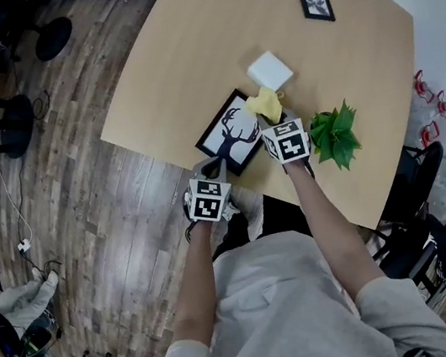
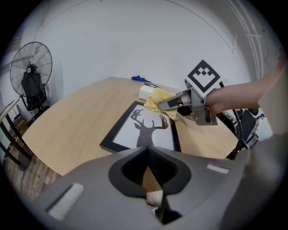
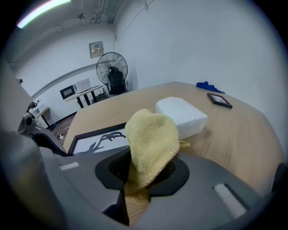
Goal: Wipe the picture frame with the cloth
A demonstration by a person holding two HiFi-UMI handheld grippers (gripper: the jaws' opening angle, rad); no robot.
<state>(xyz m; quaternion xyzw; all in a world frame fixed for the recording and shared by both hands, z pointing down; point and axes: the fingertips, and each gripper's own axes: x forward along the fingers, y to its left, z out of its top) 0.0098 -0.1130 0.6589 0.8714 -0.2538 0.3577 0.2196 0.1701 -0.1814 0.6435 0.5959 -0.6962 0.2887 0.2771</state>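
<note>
Grey shirt (image 1: 288, 307) at bottom centre of head view, both forearms reaching up-frame. Left gripper (image 1: 214, 167) just left of centre, at near edge of pale wooden bench (image 1: 184, 52); fingers together, nothing between them, tips at lower corner of picture frame (image 1: 232, 133). Contact with frame not discernible. Frame flat on bench, black border, deer silhouette, centre of frame. Right gripper (image 1: 274, 120) just right of centre, fingers clamped on yellow cloth (image 1: 265, 104); cloth bunched above the tips, lying over frame's upper right corner. White block (image 1: 270, 70) just beyond cloth, upper centre. Green plant (image 1: 335, 135) just right of right gripper. Small frame (image 1: 315, 2) well apart, upper right. Standing fan (image 2: 30, 72) at upper left of left gripper view.
</note>
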